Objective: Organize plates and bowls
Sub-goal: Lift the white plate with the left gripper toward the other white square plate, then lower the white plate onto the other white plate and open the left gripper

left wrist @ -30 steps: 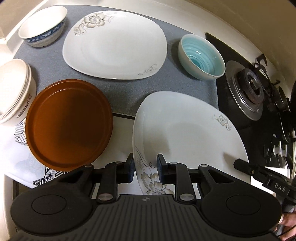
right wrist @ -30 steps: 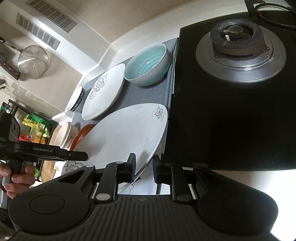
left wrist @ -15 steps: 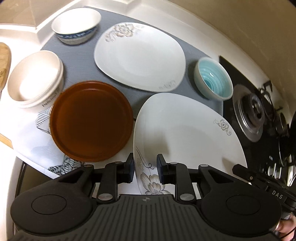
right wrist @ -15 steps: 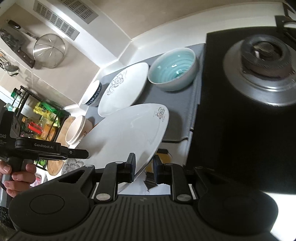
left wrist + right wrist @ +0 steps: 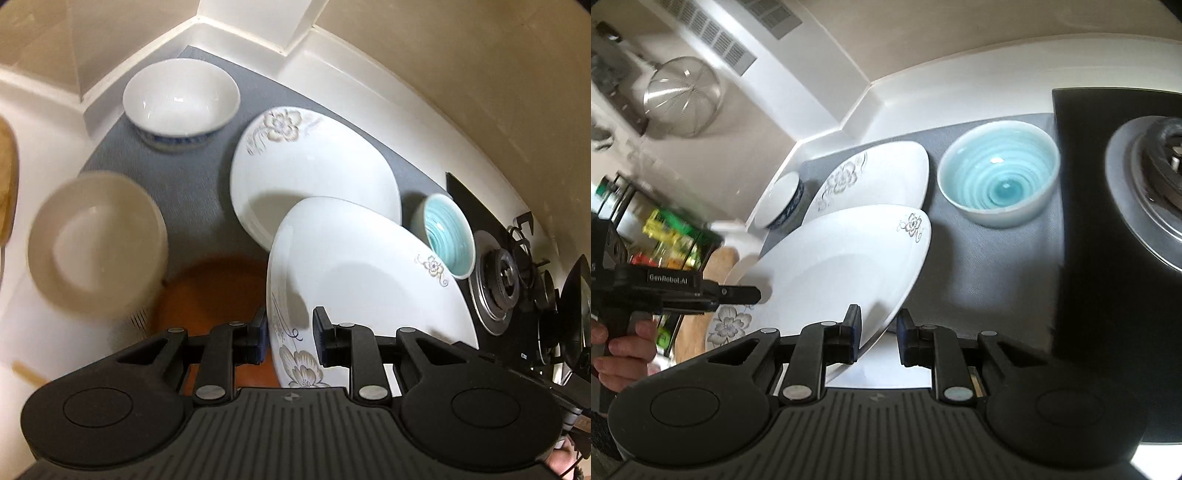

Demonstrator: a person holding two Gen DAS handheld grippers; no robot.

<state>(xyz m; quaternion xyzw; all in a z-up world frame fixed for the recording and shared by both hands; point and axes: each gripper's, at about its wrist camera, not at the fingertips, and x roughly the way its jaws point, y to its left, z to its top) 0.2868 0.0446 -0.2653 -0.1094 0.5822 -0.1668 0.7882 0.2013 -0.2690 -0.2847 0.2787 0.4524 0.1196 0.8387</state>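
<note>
Soft indoor light, fisheye-bent edges, left side motion-blurred

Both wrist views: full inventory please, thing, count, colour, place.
Held plate: 1, white with flowers, lifted, gripped at two edges, partly over the second plate.
Second plate: 1, white with flowers, flat on the mat.
Mat: 1, grey, on the counter.
Teal bowl: 1, teal inside, on the mat beside the hob.
Blue-patterned bowl: 1, white inside, mat's far corner.
Cream bowl: count unclear (blurred), left of the mat.
Brown plate: 1, below the left gripper.
Hob: 1, black, right of the mat.
Strainer: 1, metal, on the wall.
Left gripper: black, shut on held plate.
Right gripper: black, shut on held plate.
</note>
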